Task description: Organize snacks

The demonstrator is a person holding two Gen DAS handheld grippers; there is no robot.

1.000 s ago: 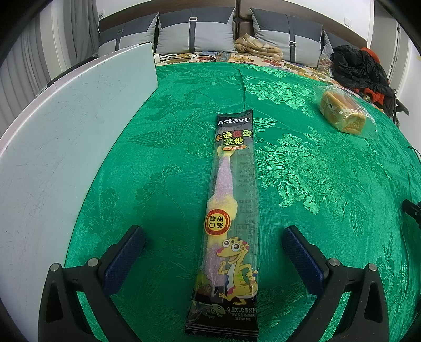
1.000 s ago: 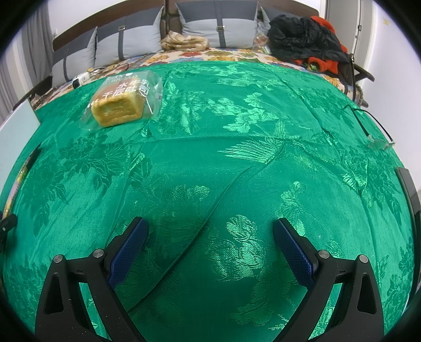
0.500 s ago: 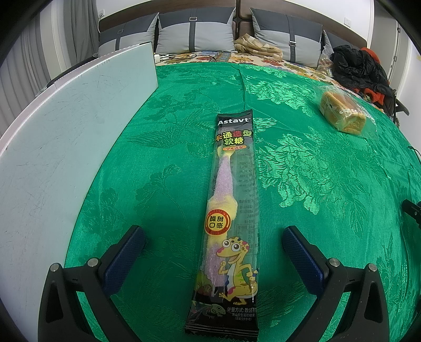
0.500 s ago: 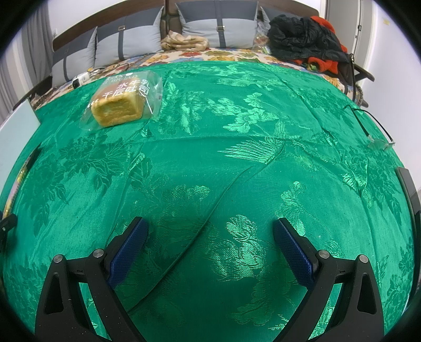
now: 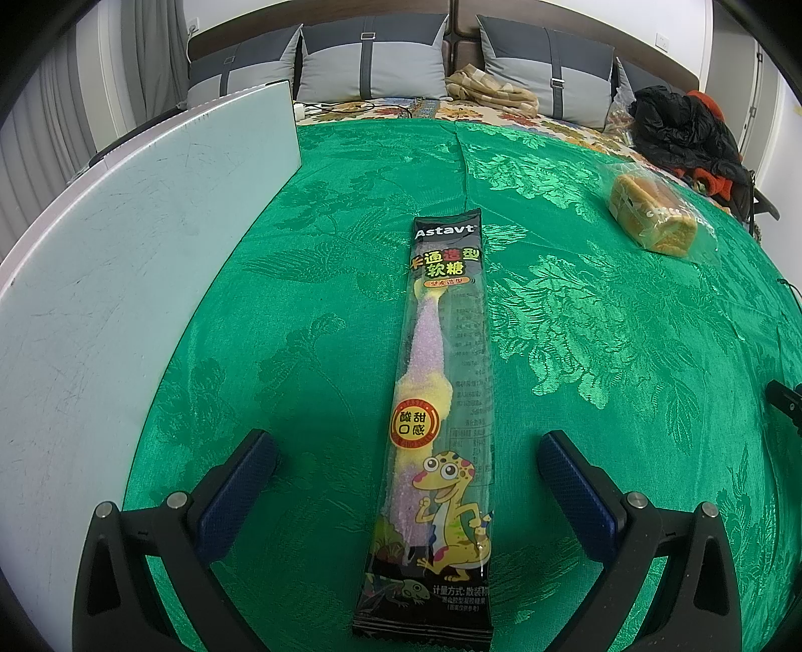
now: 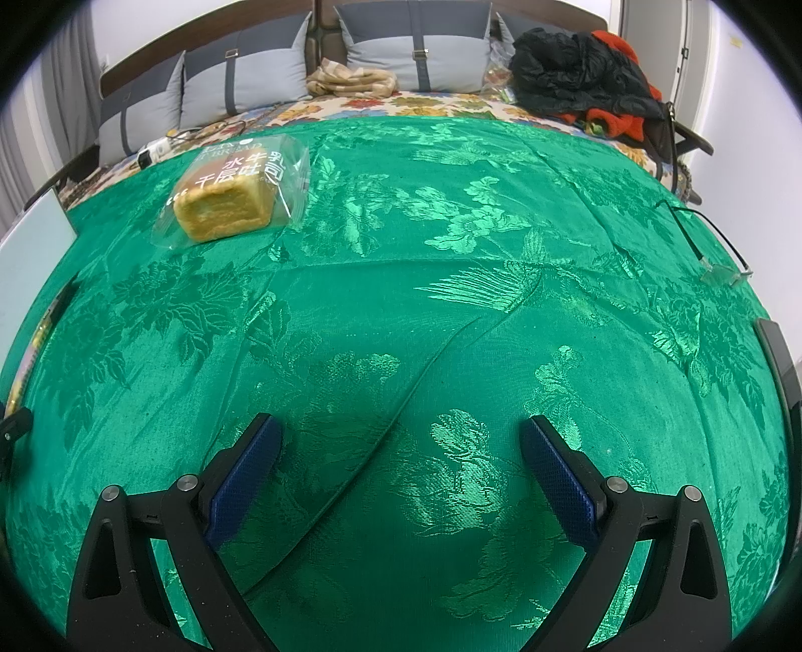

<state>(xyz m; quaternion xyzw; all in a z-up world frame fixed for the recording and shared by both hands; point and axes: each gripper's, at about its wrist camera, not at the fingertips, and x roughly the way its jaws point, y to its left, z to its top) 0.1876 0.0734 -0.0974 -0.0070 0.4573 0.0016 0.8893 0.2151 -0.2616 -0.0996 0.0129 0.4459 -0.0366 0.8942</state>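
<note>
1. Two grippers over a green cloth (image 6: 501,210), both empty.
2. Left gripper (image 5: 406,456): jaws spread wide, holding nothing. Candy pack (image 5: 441,401) lies flat between the fingers, lengthwise, touching neither pad. Near end of the pack sits at the bottom edge of the left view; "Astavt" end points away.
3. Right gripper (image 6: 401,441): jaws equally wide, nothing between them, only bare cloth with a fold running under the gap.
4. Bread (image 6: 235,200) in a clear bag sits far-left in the right view, well apart from both grippers. Same bread (image 5: 651,220) shows far-right in the left view.
5. White board (image 5: 125,261) lies along the left of the cloth, near the candy pack, not touching it.
6. Behind the cloth: grey pillows (image 6: 411,45), dark clothes pile (image 6: 576,75) at the right.
7. Glasses (image 6: 717,261) lie on the cloth at its right edge.
</note>
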